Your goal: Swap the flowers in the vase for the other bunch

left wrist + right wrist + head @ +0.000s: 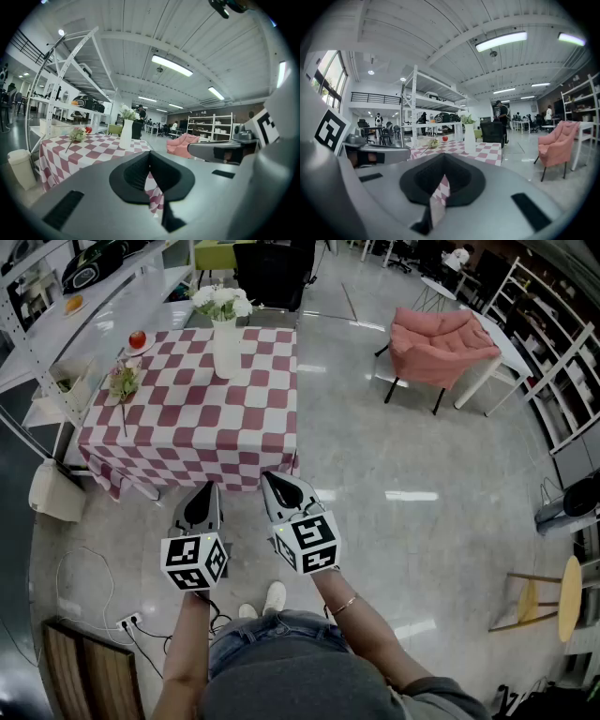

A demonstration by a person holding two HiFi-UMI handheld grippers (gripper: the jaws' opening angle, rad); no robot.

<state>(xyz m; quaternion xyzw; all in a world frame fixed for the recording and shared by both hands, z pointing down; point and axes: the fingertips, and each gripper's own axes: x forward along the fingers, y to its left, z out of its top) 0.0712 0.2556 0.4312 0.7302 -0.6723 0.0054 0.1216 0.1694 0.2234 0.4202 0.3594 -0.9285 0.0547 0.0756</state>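
Observation:
A white vase point(226, 347) with white flowers point(220, 301) stands on the red-and-white checked table point(192, 442), towards its far side. The other bunch point(124, 382), pinkish with a long stem, lies flat on the table's left part. Both grippers hover in front of the table's near edge, away from the flowers. My left gripper point(203, 496) is shut with nothing in it. My right gripper point(275, 485) is also shut and empty. In the left gripper view the vase point(125, 133) and the loose bunch point(77, 135) appear ahead; the right gripper view shows the vase point(469, 138) too.
A red apple on a plate point(138, 339) sits at the table's far left corner. White shelving point(42, 343) runs along the left, with a white bin point(54, 491) below. A pink armchair point(439, 343) stands at the right, a wooden stool point(548, 597) at lower right.

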